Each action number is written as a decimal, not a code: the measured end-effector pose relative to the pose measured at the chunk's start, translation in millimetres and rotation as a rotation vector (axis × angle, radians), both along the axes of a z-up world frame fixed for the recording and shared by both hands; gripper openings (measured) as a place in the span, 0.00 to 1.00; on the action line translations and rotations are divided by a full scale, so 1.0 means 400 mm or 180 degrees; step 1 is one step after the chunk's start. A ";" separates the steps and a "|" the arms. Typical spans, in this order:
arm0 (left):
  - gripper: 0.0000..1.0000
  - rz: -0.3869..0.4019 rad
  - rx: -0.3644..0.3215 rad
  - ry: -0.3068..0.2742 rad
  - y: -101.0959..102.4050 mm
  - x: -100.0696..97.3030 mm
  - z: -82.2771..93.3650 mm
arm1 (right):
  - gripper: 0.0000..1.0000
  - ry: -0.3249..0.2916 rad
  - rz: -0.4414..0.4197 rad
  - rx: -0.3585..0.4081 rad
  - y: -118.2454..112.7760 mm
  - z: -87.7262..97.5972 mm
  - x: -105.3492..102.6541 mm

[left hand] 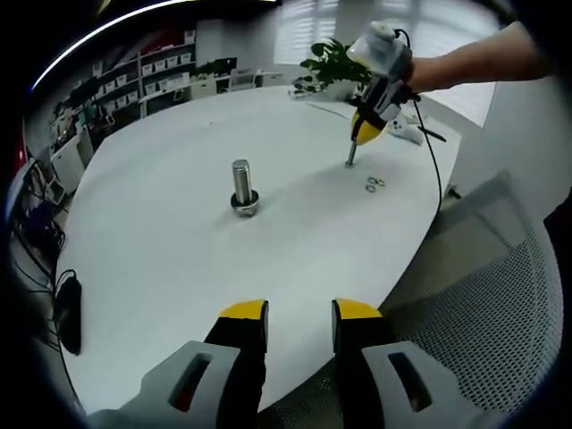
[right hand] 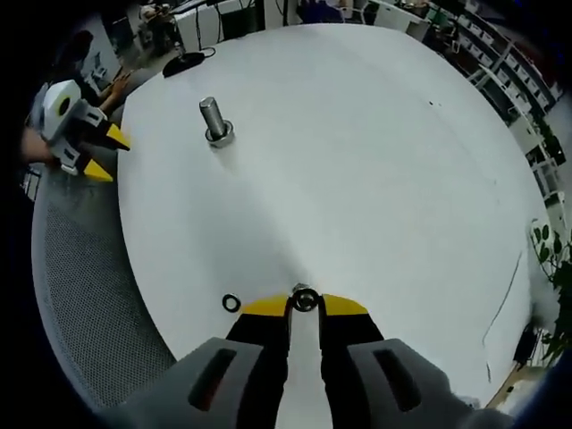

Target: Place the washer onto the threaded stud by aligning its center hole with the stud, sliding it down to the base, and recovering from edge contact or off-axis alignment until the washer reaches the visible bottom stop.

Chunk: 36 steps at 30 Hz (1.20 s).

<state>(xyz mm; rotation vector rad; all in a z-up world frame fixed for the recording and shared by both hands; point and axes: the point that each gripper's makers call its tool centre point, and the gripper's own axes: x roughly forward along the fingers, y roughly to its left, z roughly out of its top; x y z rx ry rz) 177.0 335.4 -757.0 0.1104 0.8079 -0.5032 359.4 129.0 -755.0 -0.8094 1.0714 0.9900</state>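
One washer step is begun, the placing not yet. In the left gripper view, my left tongs point(left hand: 299, 311) stand open and empty at the bottom, the threaded stud point(left hand: 242, 183) upright at centre frame on the white tabletop point(left hand: 161, 241). Spare washers point(left hand: 374, 184) lie upper right beside the right tongs point(left hand: 352, 163). In the right gripper view, those tongs point(right hand: 305, 302) pinch a washer point(right hand: 305, 298) at lower centre; another washer point(right hand: 231, 303) lies just left. The stud point(right hand: 214, 120) stands well apart, upper left.
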 end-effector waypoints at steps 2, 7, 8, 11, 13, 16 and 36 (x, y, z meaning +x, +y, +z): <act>0.26 0.0004 0.0004 -0.0001 0.001 0.001 0.000 | 0.13 0.0005 0.0005 -0.0010 0.000 -0.007 0.002; 0.26 0.0002 0.0008 0.0008 0.000 -0.001 -0.001 | 0.14 0.0070 -0.0017 -0.0054 -0.004 -0.032 0.003; 0.26 0.0001 0.0009 0.0013 0.000 -0.001 -0.002 | 0.14 0.0073 -0.0015 -0.0062 -0.004 -0.036 0.003; 0.26 0.0001 0.0011 0.0014 0.000 0.000 -0.003 | 0.14 0.0083 -0.0012 -0.0079 -0.003 -0.046 0.004; 0.26 0.0007 0.0012 0.0023 0.001 -0.001 -0.004 | 0.14 0.0104 -0.0015 -0.0090 -0.002 -0.059 0.004; 0.26 0.0017 0.0008 0.0028 0.002 -0.001 -0.004 | 0.14 0.0142 -0.0028 -0.0120 -0.003 -0.072 0.002; 0.26 0.0028 -0.0001 0.0041 0.004 -0.002 -0.006 | 0.16 0.0217 -0.0115 -0.0219 -0.004 -0.105 0.005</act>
